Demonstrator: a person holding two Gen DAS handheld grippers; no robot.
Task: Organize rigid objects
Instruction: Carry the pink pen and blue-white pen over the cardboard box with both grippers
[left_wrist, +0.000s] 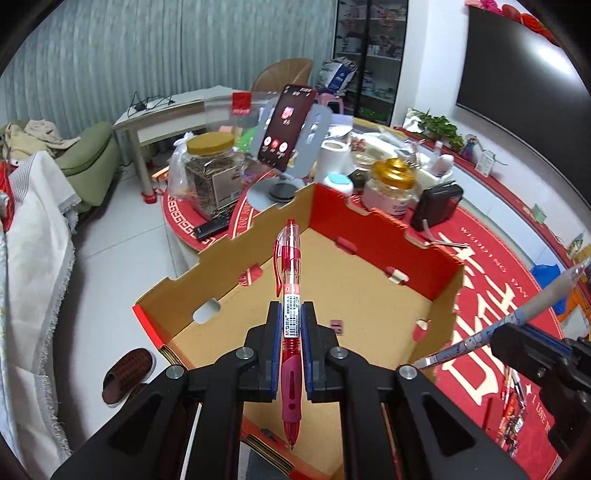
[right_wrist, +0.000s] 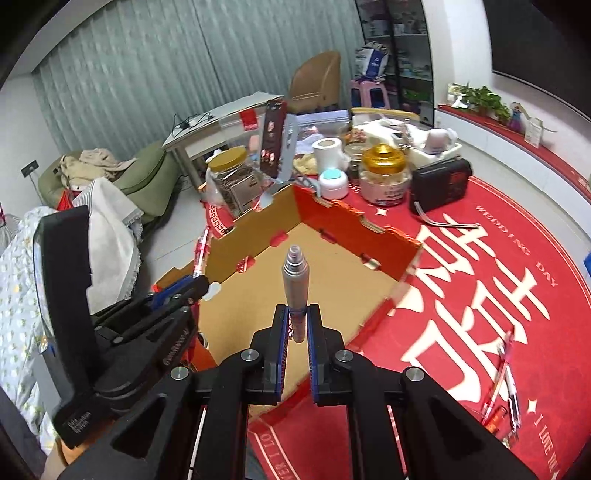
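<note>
Left tongs (left_wrist: 291, 314) pinch the red pen (left_wrist: 290, 314), right tongs (right_wrist: 297, 317) the grey pen (right_wrist: 295, 288) — lower both into the box (left_wrist: 369, 225) before you let go.

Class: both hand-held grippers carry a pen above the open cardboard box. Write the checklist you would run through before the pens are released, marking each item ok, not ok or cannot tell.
1. Left gripper clamps the red transparent click pen: ok.
2. Right gripper clamps the grey patterned pen: ok.
3. Red pen is above the floor of the open cardboard box with red outer walls: ok.
4. Grey pen is above the box floor: ok.
5. Box floor has free space for both pens: ok.
6. Loose pens on the red tablecloth are collected: not ok.
</note>
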